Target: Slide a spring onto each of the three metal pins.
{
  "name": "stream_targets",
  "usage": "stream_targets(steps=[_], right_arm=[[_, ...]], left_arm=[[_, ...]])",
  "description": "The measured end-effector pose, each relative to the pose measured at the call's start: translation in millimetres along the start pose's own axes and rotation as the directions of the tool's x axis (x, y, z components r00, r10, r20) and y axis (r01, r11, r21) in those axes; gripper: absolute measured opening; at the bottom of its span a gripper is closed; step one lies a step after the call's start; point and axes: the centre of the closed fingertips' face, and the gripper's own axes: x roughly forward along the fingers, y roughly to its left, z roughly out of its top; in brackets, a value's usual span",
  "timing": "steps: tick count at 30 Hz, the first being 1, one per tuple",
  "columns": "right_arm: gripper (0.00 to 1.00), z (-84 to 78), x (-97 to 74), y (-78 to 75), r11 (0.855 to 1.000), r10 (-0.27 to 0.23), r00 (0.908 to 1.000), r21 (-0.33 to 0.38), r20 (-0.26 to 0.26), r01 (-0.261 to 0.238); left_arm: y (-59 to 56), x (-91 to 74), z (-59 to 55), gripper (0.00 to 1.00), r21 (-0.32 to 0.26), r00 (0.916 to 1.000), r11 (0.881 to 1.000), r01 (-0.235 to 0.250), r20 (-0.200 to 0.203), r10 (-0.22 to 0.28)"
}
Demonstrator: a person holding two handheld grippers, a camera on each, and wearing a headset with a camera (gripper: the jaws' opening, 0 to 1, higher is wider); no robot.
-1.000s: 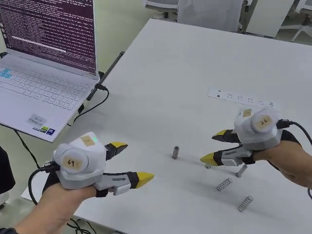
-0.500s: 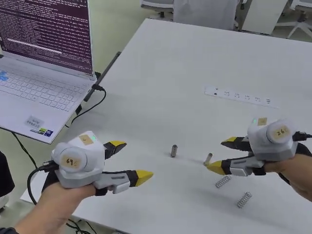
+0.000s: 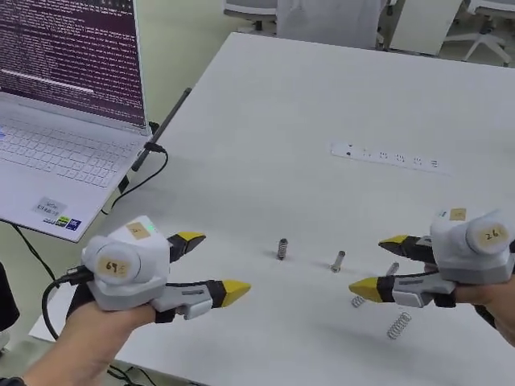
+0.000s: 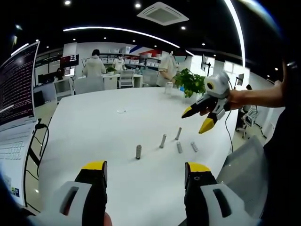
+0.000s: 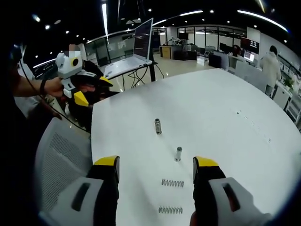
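Three short metal pins stand on the white table (image 3: 265,121). The left pin (image 3: 282,248) carries a spring. The middle pin (image 3: 338,261) is bare, and the right pin (image 3: 392,269) is partly hidden behind my right gripper (image 3: 378,264). Two loose springs lie near it, one (image 3: 357,301) under the lower finger and one (image 3: 398,325) closer to me. In the right gripper view the sprung pin (image 5: 158,126), a bare pin (image 5: 178,154) and both springs (image 5: 172,182) lie ahead of the open, empty jaws. My left gripper (image 3: 216,262) hovers open and empty left of the pins (image 4: 162,141).
An open laptop (image 3: 64,129) sits at the far left with a cable (image 3: 157,149) plugged into its side. A white power strip (image 3: 386,156) lies across the table beyond the pins. The table's near edge runs just under both grippers.
My right gripper has drawn back to the right and toward me, still open, uncovering the middle pin. The left gripper has barely moved. The head camera has shifted a little.
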Motion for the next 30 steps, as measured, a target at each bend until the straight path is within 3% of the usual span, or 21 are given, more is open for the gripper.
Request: stream_targets(steps=[7,16,30], right_arm=[[0.66,-16.6,-19.8,-1.9,0.997,-0.038,0.9991,0.067,0.016,0.037],[0.70,-46.1,-45.3,-3.6,0.982,-0.093,0.9953,0.164,0.025,0.088],[0.72,-61.8,-62.9,-4.8,0.965,-0.146,0.9884,0.225,0.042,0.133]], left_arm=[[3.8,-2.1,1.3,0.64,-0.008,0.9999,1.000,-0.010,0.006,0.010],[4.5,-1.3,-0.3,0.66,-0.010,1.0000,1.000,-0.008,0.000,0.008],[1.1,1.7,-1.8,0.68,-0.006,0.9999,1.000,0.008,-0.010,-0.008]])
